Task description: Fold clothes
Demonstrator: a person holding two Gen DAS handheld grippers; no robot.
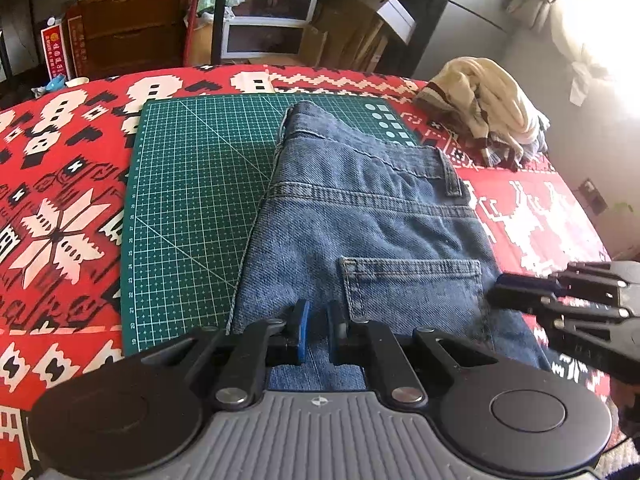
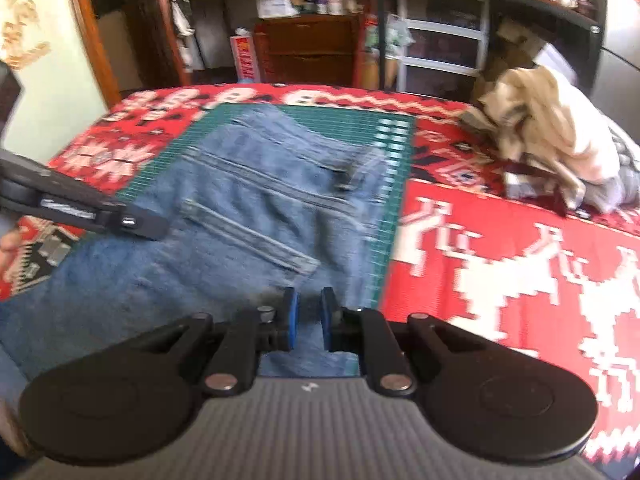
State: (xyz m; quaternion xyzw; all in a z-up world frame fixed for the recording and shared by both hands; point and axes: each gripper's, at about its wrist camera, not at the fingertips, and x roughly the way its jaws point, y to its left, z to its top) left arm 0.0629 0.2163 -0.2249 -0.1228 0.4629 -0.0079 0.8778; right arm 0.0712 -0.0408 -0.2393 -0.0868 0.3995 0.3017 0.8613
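Two handheld grippers hover low over a pair of blue jeans (image 1: pixel 360 216) that lies folded on a green cutting mat (image 1: pixel 192 200), itself laid on a red patterned blanket (image 1: pixel 60 184) covering the work surface. The denim shows its back side, with the waistband and a belt loop toward the far right and a stitched back pocket (image 1: pixel 412 284) nearer the cameras; its right part runs off the mat onto the blanket. In the left wrist view, the left gripper (image 1: pixel 318 330) sits just above the near edge of the jeans, its blue-padded fingers (image 1: pixel 302 332) a narrow gap apart with only denim visible between them, gripping nothing. The right gripper (image 1: pixel 500 288) enters that same view from the right, its tip at the right edge of the jeans beside the pocket. In the right wrist view, which is blurred, the right gripper (image 2: pixel 308 320) also has its fingers (image 2: pixel 291 320) narrowly parted and empty, poised above the near right part of the denim, close to the mat's right border. The left gripper (image 2: pixel 152 226) reaches in from the left there, over the jeans. A crumpled pile of cream clothing (image 1: pixel 484 108) rests on the blanket at the far right, well apart from the jeans. Shelves, drawers and cardboard boxes stand behind the surface.
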